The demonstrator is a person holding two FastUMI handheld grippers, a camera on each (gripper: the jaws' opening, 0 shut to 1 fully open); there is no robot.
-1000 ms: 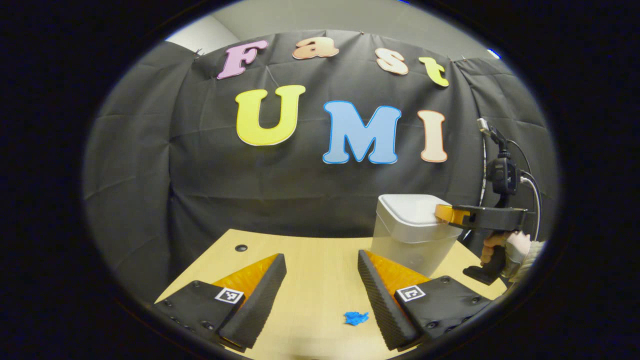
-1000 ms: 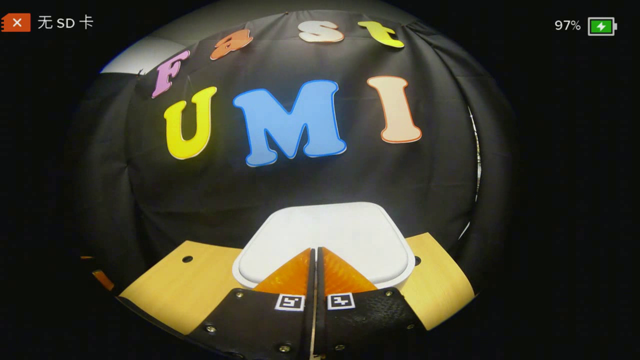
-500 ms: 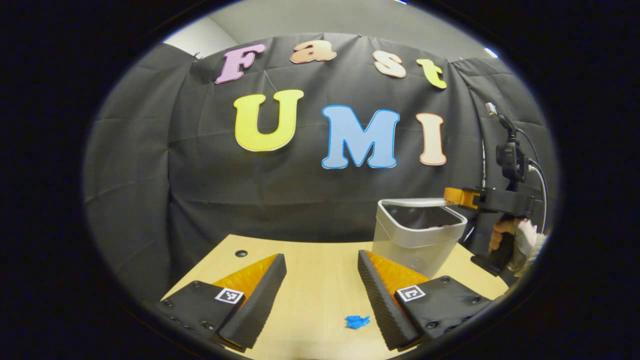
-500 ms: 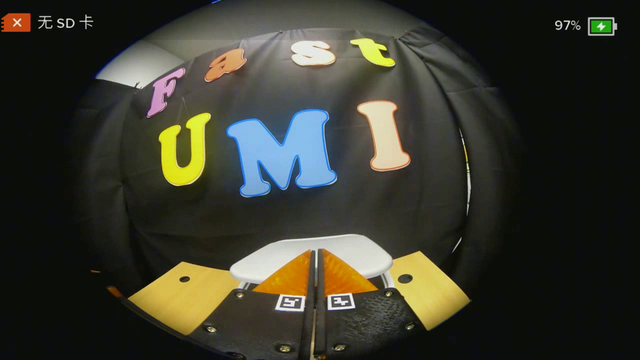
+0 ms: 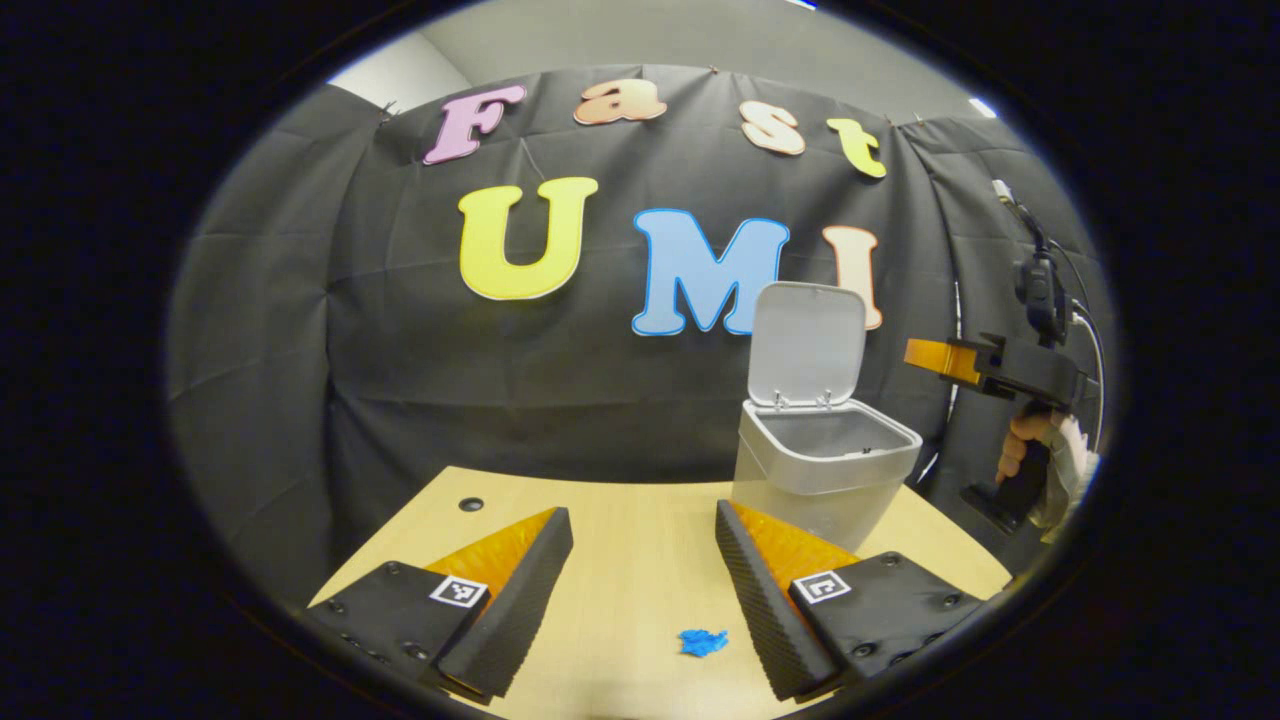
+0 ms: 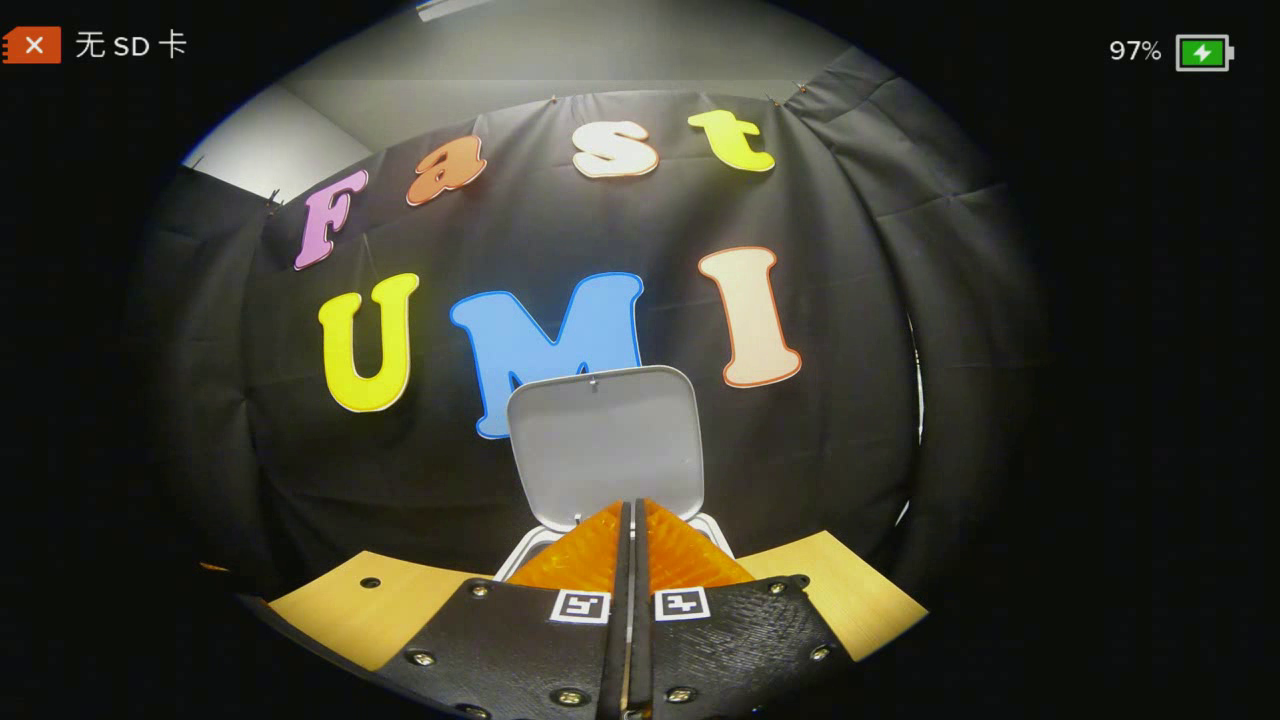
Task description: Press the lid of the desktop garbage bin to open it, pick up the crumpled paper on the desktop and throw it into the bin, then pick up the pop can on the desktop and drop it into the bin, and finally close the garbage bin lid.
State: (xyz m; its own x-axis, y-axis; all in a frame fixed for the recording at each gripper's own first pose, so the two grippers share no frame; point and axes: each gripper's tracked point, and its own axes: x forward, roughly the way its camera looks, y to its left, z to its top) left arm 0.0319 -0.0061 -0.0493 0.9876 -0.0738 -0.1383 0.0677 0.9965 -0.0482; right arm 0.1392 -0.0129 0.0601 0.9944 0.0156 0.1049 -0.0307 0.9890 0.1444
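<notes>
Bin open, paper next
Lid [image 5: 808, 342] upright; left hand-held gripper [image 5: 640, 590], fingers apart, should straddle blue crumpled paper [image 5: 703, 642]; right hand-held gripper [image 6: 630, 545] pressed together.

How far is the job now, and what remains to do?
Done: the bin is open, its lid standing upright. In hand: nothing. The right claw is shut and empty, level with the lid, to one side of the bin; the left claw is open above the blue crumpled paper on the desk. Left: bin the paper, then the can, then close the lid.
</notes>
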